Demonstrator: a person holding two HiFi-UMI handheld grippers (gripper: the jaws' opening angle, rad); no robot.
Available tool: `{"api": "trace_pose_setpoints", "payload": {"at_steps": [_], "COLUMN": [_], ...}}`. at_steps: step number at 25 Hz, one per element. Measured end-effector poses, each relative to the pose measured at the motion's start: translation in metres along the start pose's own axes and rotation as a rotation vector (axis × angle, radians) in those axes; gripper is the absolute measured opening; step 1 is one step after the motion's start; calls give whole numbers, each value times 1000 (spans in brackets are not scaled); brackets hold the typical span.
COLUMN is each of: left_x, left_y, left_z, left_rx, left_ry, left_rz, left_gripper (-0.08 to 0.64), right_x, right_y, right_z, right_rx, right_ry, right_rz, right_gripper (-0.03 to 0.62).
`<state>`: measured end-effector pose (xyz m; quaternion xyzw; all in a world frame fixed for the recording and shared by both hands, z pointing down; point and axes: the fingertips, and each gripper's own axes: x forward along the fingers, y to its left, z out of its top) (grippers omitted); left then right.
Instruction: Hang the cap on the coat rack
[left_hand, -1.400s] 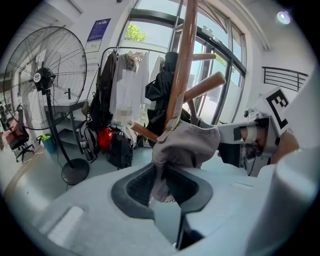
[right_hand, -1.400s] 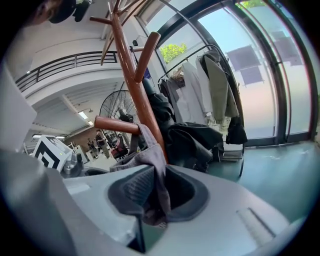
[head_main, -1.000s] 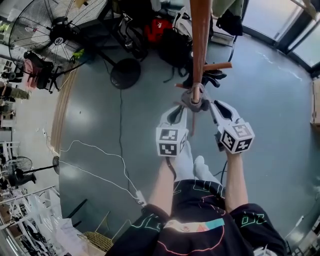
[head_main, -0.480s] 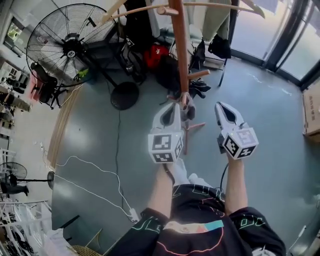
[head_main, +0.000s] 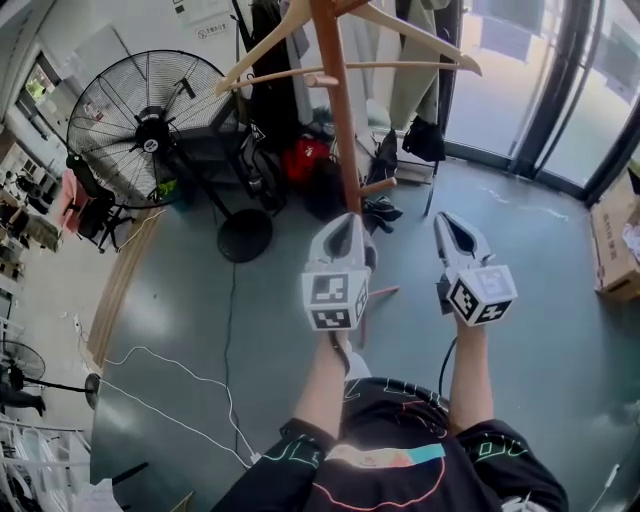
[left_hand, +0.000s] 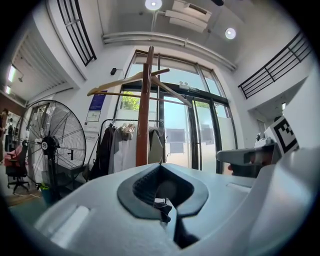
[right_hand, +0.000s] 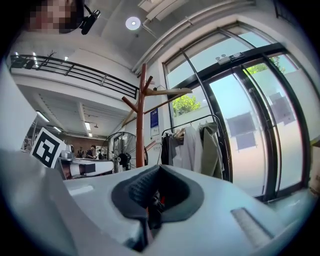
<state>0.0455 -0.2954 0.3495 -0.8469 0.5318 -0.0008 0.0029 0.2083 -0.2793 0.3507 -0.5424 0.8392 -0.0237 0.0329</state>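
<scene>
The brown wooden coat rack (head_main: 338, 120) stands straight ahead, its pole rising between pale curved arms; it also shows as the coat rack (left_hand: 143, 115) and the coat rack (right_hand: 142, 115) in the gripper views. My left gripper (head_main: 345, 224) is held up close in front of the pole's lower pegs, jaws together. My right gripper (head_main: 446, 222) is level with it, a little to the right, also shut and holding nothing. No cap shows clearly in any view. A dark bundle (head_main: 381, 211) sits under a short lower peg.
A big black floor fan (head_main: 150, 130) stands left of the rack. Dark and red bags (head_main: 305, 160) crowd the rack's foot, with hanging clothes (left_hand: 125, 145) behind. Glass doors (head_main: 560, 100) are to the right, a cardboard box (head_main: 612, 235) beside them, white cables (head_main: 170, 350) on the floor.
The head view has tilted up, showing the rack's upper arms. Both grippers have drawn back from the lower peg. The grey thing between their tips a second ago is no longer visible.
</scene>
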Motion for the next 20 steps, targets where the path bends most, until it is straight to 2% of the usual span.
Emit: {"api": "trace_pose_setpoints", "payload": {"at_steps": [5, 20], "left_x": [8, 20], "left_y": [-7, -18], "left_z": [8, 0], "left_rx": [21, 32], "left_ry": [1, 20], "left_rz": [-13, -26], "left_gripper": [9, 9], "right_x": [-2, -4], "right_y": [-7, -21], "right_z": [11, 5], "right_rx": [-1, -20], "right_ry": [-22, -7], "right_rz": [-5, -21], "right_gripper": [5, 5]}}
